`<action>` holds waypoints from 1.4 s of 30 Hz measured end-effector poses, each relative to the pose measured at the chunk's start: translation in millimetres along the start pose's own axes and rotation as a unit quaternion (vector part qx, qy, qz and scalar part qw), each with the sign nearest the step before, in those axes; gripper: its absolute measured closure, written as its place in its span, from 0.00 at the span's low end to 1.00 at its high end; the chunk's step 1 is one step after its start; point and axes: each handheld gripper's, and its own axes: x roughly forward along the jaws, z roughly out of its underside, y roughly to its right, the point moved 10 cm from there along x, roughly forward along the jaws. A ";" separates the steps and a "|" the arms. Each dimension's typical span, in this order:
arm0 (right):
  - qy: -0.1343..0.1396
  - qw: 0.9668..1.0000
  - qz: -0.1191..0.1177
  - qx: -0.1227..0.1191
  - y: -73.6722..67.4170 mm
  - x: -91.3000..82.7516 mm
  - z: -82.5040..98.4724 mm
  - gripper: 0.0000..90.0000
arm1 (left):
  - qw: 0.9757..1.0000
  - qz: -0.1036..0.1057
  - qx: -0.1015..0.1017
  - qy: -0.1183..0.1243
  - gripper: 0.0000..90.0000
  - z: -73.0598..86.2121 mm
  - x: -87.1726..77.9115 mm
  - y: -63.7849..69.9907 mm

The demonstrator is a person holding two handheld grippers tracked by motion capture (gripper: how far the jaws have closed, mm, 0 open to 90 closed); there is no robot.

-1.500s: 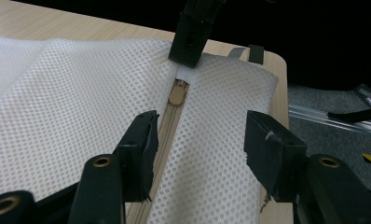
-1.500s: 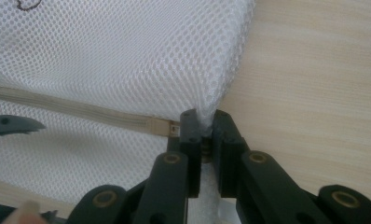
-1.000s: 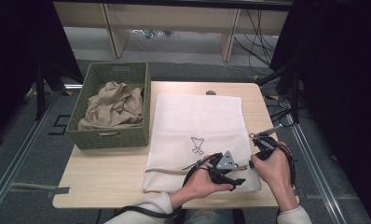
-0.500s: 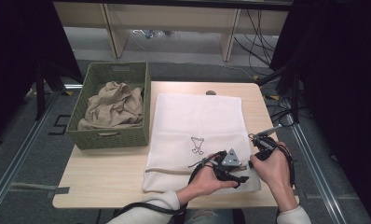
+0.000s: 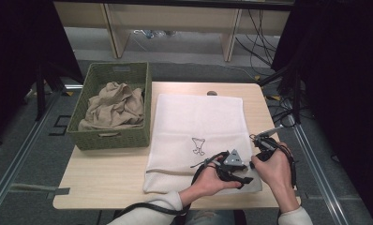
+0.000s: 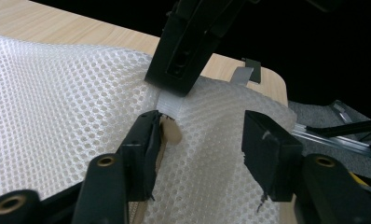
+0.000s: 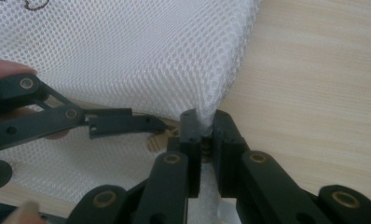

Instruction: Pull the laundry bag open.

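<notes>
Left gripper (image 6: 207, 140) jaws closing, still apart astride white mesh cloth (image 5: 198, 126) (right gripper (image 7: 204, 135) clamps edge).

No readable words, numbers or brand names anywhere. Only a small dark line-drawn emblem (image 5: 198, 146), shaped like a cup or figure, on the white mesh cloth (image 5: 194, 117) spread across the table; seen again, cut off and illegible, at the top edge of the right gripper view.
</notes>
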 end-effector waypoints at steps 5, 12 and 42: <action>-0.003 1.000 0.000 0.012 -1.9 -0.8 0.9 0.94 | 1.000 -0.003 -0.012 0.001 0.63 1.5 2.5 -4.4; -0.003 1.000 0.001 0.009 -1.5 -0.6 0.7 0.94 | 0.999 -0.006 -0.036 -0.002 0.77 1.5 1.6 -8.8; -0.010 0.999 -0.006 0.031 -5.8 -1.8 2.1 0.94 | 0.998 -0.035 -0.040 -0.026 0.96 3.2 -4.0 -15.8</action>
